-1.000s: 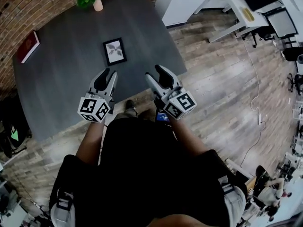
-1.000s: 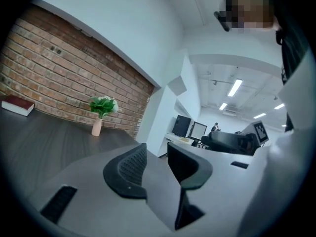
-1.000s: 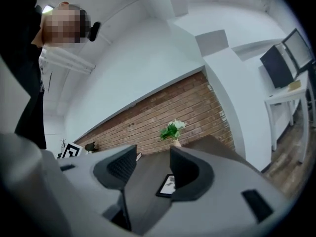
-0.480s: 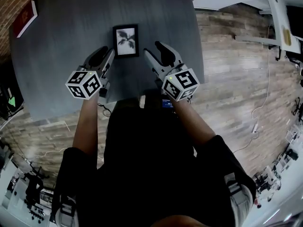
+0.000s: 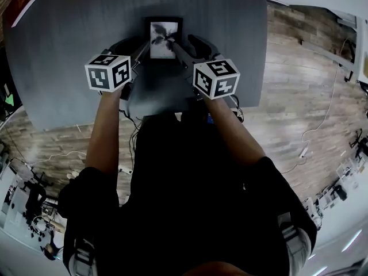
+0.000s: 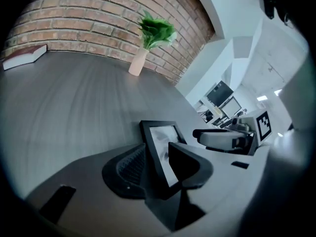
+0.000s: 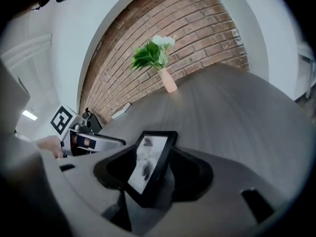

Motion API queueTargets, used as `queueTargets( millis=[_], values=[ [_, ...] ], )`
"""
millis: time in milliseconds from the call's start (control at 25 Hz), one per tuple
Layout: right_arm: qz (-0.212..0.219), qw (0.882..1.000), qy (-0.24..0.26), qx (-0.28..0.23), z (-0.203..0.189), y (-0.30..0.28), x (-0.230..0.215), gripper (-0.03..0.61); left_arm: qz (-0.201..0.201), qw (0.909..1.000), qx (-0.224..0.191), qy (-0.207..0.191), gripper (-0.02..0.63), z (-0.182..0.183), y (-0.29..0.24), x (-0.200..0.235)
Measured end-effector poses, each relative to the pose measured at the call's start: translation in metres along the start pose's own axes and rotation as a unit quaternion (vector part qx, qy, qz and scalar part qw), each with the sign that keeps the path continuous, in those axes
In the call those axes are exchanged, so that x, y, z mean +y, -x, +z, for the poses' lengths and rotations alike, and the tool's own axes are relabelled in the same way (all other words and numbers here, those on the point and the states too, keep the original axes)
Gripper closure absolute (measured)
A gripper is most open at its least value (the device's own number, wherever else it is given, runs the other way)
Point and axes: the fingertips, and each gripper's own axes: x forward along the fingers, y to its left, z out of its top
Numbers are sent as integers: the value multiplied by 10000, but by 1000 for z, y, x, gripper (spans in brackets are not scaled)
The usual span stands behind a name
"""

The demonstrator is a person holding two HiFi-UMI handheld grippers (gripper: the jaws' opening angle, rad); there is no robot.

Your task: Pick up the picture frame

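Frame (image 5: 166, 36) in left tongs (image 6: 159, 158), right tongs (image 7: 149, 171)

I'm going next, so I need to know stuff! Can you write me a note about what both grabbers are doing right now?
Left gripper: jaws closed on the picture frame, at its left edge.
Right gripper: jaws closed on the same frame, at its right edge.
Frame: over the grey table; I cannot tell whether it is off the surface.
Done: both grips look set.
Left: raise the frame clear of the table.
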Motion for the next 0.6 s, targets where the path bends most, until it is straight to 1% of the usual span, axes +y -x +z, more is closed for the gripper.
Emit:
queueTargets(
  millis=[160, 320, 600],
  values=[
    [-96, 9994, 74, 330, -11, -12, 0, 364, 46, 9995, 245, -192, 474, -8, -9, -1],
    [-264, 9985, 89, 481, -18, -18, -4, 364, 32, 9993, 344, -130, 474, -13, -15, 0],
    [-289, 9975, 66, 643, -23, -26, -7, 370, 86, 9987, 472, -174, 483, -15, -24, 1]
  ],
)
